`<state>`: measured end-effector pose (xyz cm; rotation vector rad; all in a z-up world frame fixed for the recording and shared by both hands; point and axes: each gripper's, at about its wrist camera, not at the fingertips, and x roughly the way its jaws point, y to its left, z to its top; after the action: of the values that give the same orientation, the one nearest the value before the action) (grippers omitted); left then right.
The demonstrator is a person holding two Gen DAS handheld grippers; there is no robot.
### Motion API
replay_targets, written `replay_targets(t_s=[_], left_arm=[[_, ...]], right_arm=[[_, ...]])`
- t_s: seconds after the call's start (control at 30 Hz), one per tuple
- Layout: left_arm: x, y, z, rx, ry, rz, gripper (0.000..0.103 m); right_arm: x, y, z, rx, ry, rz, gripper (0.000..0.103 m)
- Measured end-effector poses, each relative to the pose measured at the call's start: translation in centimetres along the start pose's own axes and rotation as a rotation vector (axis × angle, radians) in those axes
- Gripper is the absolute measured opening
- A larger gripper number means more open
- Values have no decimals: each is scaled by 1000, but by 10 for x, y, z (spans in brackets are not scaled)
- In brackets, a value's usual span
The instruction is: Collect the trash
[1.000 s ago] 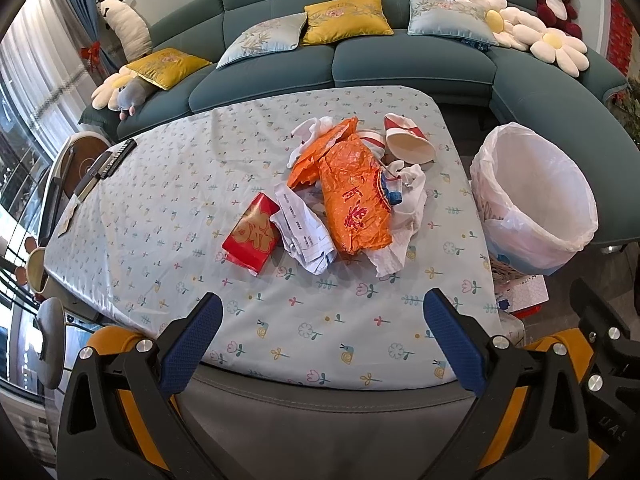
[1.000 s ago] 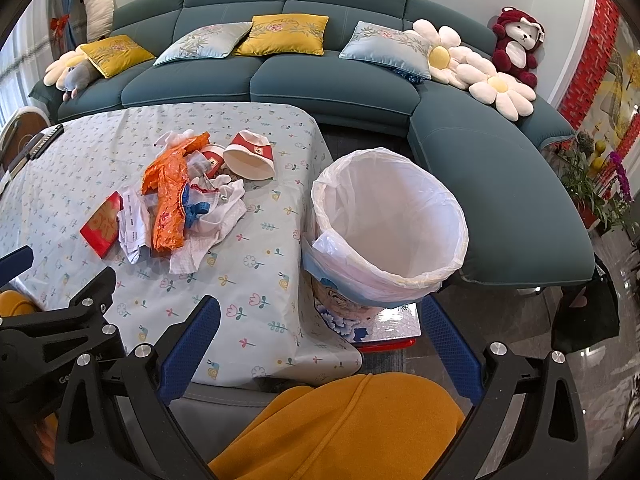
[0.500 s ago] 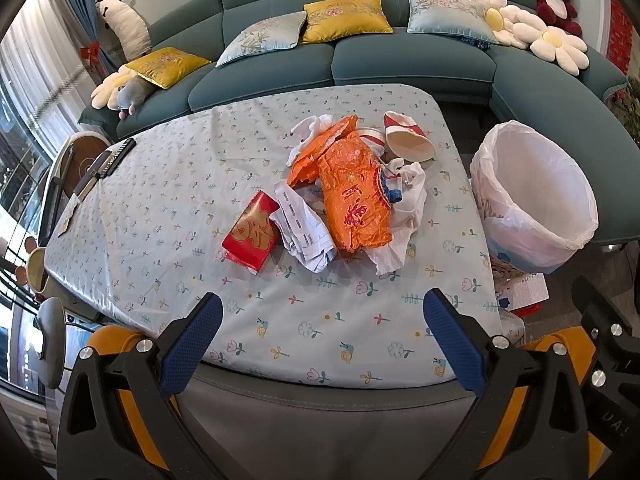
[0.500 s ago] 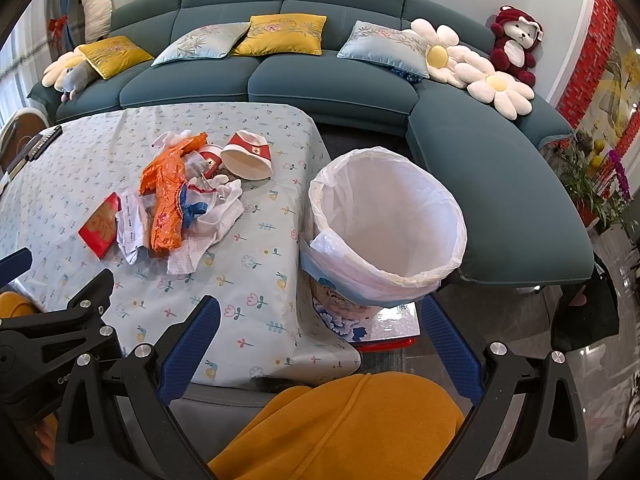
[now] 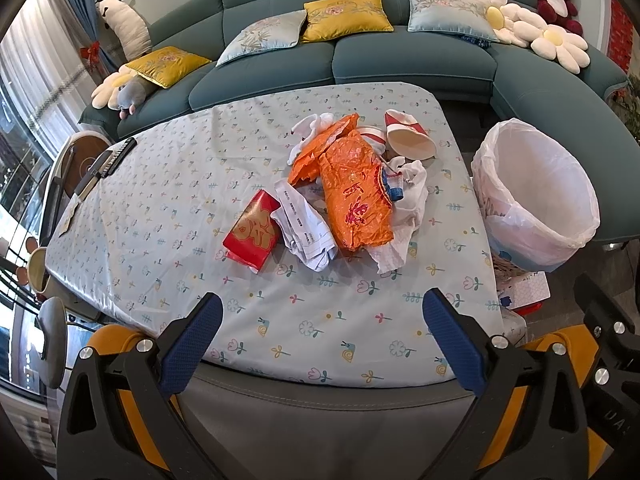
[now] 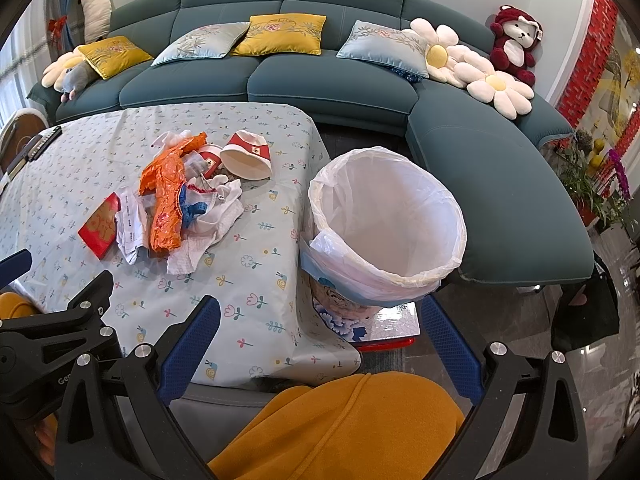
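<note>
A heap of litter sits near the middle of a table draped in a pale blue floral tablecloth (image 5: 168,216), with nothing yet collected: a crumpled orange plastic wrapper (image 5: 354,196), a flat red packet with gold print (image 5: 252,232), a folded white paper slip with printed lines (image 5: 304,228), crumpled white tissue (image 5: 400,216) and a red-and-white paper cup (image 5: 408,136) tipped on its side, its mouth toward the camera. The left gripper (image 5: 320,340) hovers over the near edge of the table with its 2 blue-padded jaws spread wide and empty, and the heap lies straight ahead of it, centred between the jaws but well apart from them. The orange wrapper's long axis runs roughly away from the gripper, so the jaws as they stand would close across its narrow width. The right gripper (image 6: 320,340), also wide and empty, is held off the table's right corner, above the person's mustard-yellow clothing (image 6: 352,424), and faces the round bin lined with a white plastic bag (image 6: 384,224), which stands on the floor just beside the table's right edge. The left gripper appears the better placed for the 1st pick, most likely a straight reach forward to the near end of the heap, while the bin lies to the right of the litter, nearer the right gripper
</note>
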<state>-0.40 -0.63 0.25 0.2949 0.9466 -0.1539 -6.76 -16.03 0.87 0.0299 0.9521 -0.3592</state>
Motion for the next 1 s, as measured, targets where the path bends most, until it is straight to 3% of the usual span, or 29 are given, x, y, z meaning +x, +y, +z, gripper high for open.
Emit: replay_targets(t_s=[1.0], left_arm=[[-6,-1,-1,22,-37,5,90]], right_arm=[[1,-5,1,5,1,-1,96]])
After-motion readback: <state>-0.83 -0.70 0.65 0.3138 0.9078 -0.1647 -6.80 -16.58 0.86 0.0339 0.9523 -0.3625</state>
